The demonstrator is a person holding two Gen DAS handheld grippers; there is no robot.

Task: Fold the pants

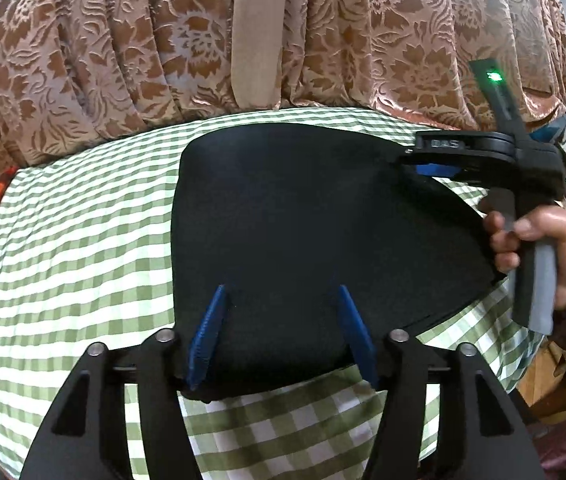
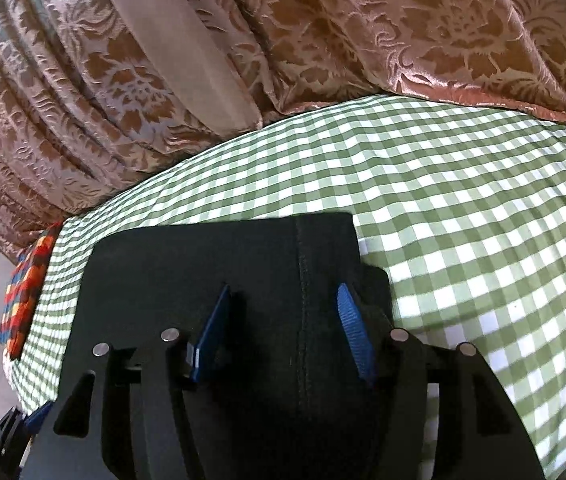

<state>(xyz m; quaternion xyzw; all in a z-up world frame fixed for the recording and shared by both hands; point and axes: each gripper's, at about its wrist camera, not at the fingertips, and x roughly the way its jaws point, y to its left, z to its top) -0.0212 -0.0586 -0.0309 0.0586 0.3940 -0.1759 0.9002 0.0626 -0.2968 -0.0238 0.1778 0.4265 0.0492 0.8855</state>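
Note:
Black pants [image 1: 303, 220] lie folded flat on a green-and-white checked cloth [image 1: 63, 240]. My left gripper [image 1: 283, 292] is open, its blue fingers [image 1: 209, 332] spread over the near edge of the pants. The right gripper [image 1: 427, 162] shows at the pants' far right corner, held by a hand [image 1: 543, 248]. In the right wrist view the pants [image 2: 223, 280] lie under my right gripper [image 2: 283, 292], which is open with blue fingers [image 2: 353, 332] on either side of a stitched seam [image 2: 303, 300].
A brown floral curtain [image 1: 123, 40] hangs behind the checked surface. A multicoloured cloth [image 2: 27, 292] lies at the left edge. The checked cloth [image 2: 463, 200] extends wide to the right of the pants.

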